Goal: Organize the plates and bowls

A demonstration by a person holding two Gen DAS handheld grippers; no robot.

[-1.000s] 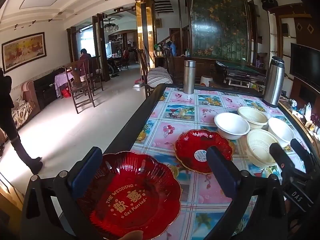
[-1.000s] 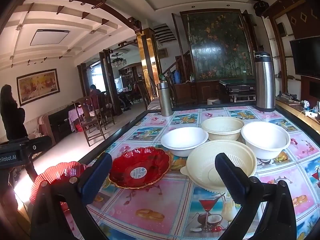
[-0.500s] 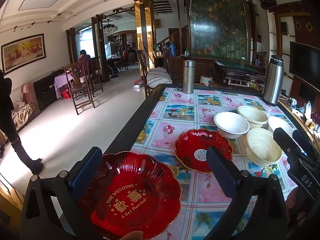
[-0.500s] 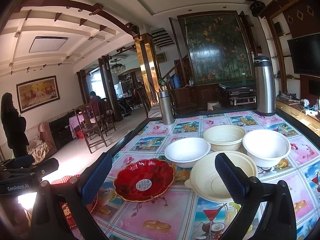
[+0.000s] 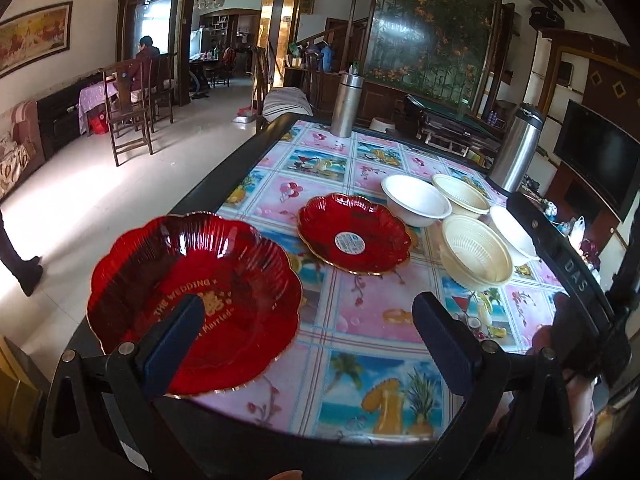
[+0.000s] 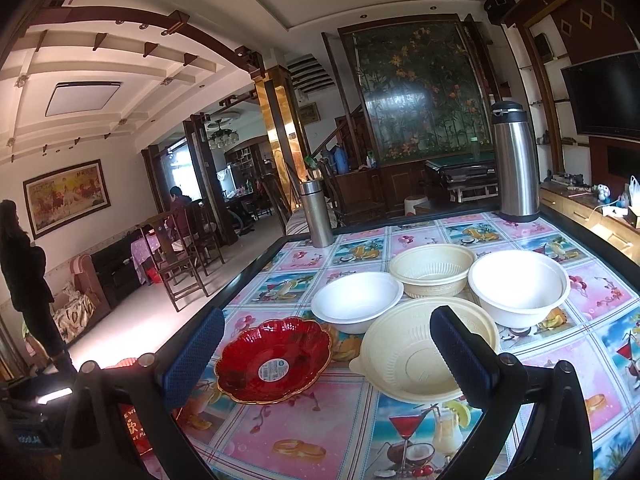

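A red scalloped wedding plate (image 5: 192, 296) lies at the table's near left corner, just ahead of the left finger of my open, empty left gripper (image 5: 310, 344). A second red plate with a sticker (image 5: 354, 234) (image 6: 276, 360) lies mid-table. Two white bowls (image 6: 356, 300) (image 6: 520, 286) and two cream bowls (image 6: 434, 266) (image 6: 416, 354) cluster to its right. My open, empty right gripper (image 6: 328, 360) hovers above the table's near edge, in front of the sticker plate and the near cream bowl. It shows at the right edge of the left wrist view (image 5: 576, 276).
A small steel flask (image 6: 316, 214) stands at the table's far left edge and a tall steel thermos (image 6: 514, 162) at the far right. The table (image 6: 304, 440) has a patterned cloth and a dark raised rim. Chairs and people are off to the left.
My left gripper has swung right and tilted down, so the wedding plate now sits left of its jaws. My right gripper has risen and moved forward. No plate or bowl has moved.
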